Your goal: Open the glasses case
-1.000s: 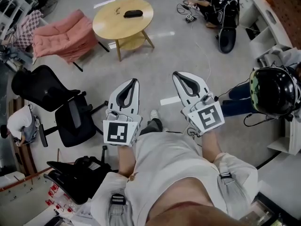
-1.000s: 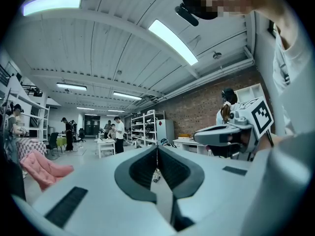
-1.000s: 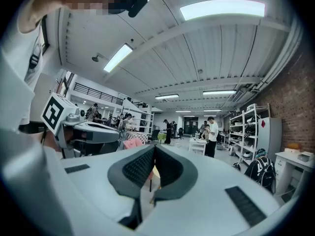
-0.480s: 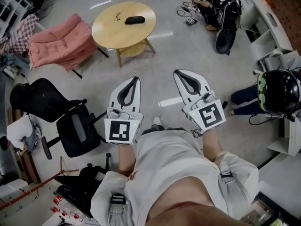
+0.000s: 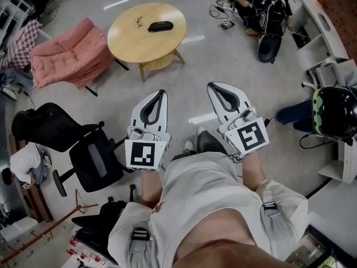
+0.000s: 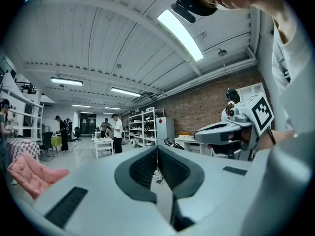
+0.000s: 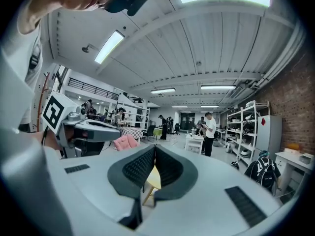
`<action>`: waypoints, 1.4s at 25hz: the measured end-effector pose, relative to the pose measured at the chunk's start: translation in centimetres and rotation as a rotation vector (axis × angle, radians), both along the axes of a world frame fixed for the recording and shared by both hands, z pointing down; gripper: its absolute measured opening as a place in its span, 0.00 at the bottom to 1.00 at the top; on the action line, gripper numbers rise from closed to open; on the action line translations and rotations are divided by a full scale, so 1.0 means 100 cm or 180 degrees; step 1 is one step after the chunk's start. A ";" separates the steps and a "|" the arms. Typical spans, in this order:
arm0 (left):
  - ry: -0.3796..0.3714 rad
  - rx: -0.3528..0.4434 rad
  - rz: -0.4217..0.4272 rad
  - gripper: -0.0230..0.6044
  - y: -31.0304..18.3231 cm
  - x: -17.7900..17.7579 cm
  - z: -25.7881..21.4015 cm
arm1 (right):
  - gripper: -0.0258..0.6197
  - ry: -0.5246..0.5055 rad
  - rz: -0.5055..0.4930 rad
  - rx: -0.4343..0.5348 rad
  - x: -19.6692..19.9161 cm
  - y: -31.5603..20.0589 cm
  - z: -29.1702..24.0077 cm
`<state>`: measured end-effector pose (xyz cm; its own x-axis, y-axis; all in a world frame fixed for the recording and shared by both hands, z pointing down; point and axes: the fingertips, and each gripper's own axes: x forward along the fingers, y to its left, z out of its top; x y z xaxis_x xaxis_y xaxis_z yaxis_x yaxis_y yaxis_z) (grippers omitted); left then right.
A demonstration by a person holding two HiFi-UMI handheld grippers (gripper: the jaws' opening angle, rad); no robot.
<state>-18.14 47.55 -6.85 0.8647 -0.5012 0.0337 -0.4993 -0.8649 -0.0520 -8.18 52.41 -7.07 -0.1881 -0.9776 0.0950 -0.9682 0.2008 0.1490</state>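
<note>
The black glasses case [image 5: 160, 26] lies shut on a round wooden table [image 5: 134, 41] far ahead in the head view. Both grippers are held level in front of the person's body, well short of the table. My left gripper [image 5: 162, 92] has its jaws together with nothing between them, and its own view shows the tips [image 6: 157, 148] meeting. My right gripper [image 5: 211, 86] is likewise shut and empty, its tips [image 7: 154, 146] touching. Part of the table [image 7: 153, 177] shows through the gap behind the right jaws.
A pink lounge chair [image 5: 67, 52] stands left of the table. Black office chairs [image 5: 92, 161] sit at my left. A person sits on the floor [image 5: 262, 4] at the far right among cables. A black helmet [image 5: 334, 113] and white shelving are at the right. A small object [image 5: 138, 20] lies beside the case.
The floor, chairs and table have slid down and toward me in the head view as the person walks forward. Both grippers keep their pose and stay shut.
</note>
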 end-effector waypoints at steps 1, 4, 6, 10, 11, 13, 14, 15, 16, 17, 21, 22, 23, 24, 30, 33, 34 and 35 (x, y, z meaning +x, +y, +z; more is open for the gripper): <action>-0.0012 0.0004 0.0013 0.07 -0.005 0.004 0.001 | 0.07 -0.0004 -0.0002 -0.0006 0.003 -0.005 0.001; -0.0038 0.0030 0.0018 0.07 -0.020 0.017 0.002 | 0.07 -0.0022 -0.0028 -0.0004 0.014 -0.021 0.003; -0.0052 0.0045 -0.0015 0.07 -0.032 0.027 0.002 | 0.07 -0.0027 -0.0059 0.0002 0.024 -0.034 0.003; -0.0069 0.0031 -0.0155 0.07 -0.063 0.046 0.002 | 0.07 -0.0033 -0.0142 0.0014 0.048 -0.066 0.001; -0.0063 0.0027 -0.0180 0.07 -0.070 0.052 0.000 | 0.07 -0.0029 -0.0167 0.0017 0.054 -0.074 -0.001; -0.0085 0.0076 -0.0218 0.07 -0.083 0.065 -0.004 | 0.07 -0.0033 -0.0236 0.0028 0.066 -0.091 -0.005; -0.0097 0.0086 -0.0250 0.07 -0.090 0.070 -0.006 | 0.07 -0.0041 -0.0280 0.0038 0.071 -0.099 -0.006; -0.0101 0.0084 -0.0294 0.07 -0.097 0.076 -0.008 | 0.07 -0.0047 -0.0323 0.0048 0.076 -0.107 -0.008; -0.0098 0.0082 -0.0334 0.07 -0.105 0.081 -0.009 | 0.07 -0.0053 -0.0362 0.0057 0.080 -0.114 -0.009; -0.0096 0.0088 -0.0354 0.07 -0.111 0.087 -0.009 | 0.07 -0.0058 -0.0396 0.0065 0.085 -0.122 -0.011; -0.0108 0.0074 -0.0410 0.07 -0.130 0.108 -0.011 | 0.07 -0.0070 -0.0512 0.0084 0.101 -0.147 -0.013; -0.0114 0.0086 -0.0427 0.07 -0.134 0.112 -0.011 | 0.07 -0.0070 -0.0530 0.0086 0.106 -0.152 -0.014; -0.0123 0.0110 -0.0428 0.07 -0.138 0.117 -0.012 | 0.07 -0.0070 -0.0544 0.0088 0.111 -0.156 -0.014; -0.0122 0.0122 -0.0433 0.07 -0.141 0.122 -0.013 | 0.07 -0.0072 -0.0556 0.0088 0.115 -0.160 -0.015; -0.0100 0.0092 -0.0505 0.07 -0.160 0.143 -0.014 | 0.07 -0.0077 -0.0633 0.0079 0.134 -0.186 -0.015; -0.0124 0.0112 -0.0522 0.07 -0.169 0.149 -0.013 | 0.07 -0.0098 -0.0675 0.0076 0.138 -0.196 -0.013; -0.0112 0.0106 -0.0534 0.07 -0.172 0.151 -0.014 | 0.07 -0.0106 -0.0681 0.0078 0.139 -0.200 -0.013; -0.0094 0.0091 -0.0548 0.07 -0.176 0.152 -0.014 | 0.07 -0.0114 -0.0682 0.0077 0.140 -0.205 -0.011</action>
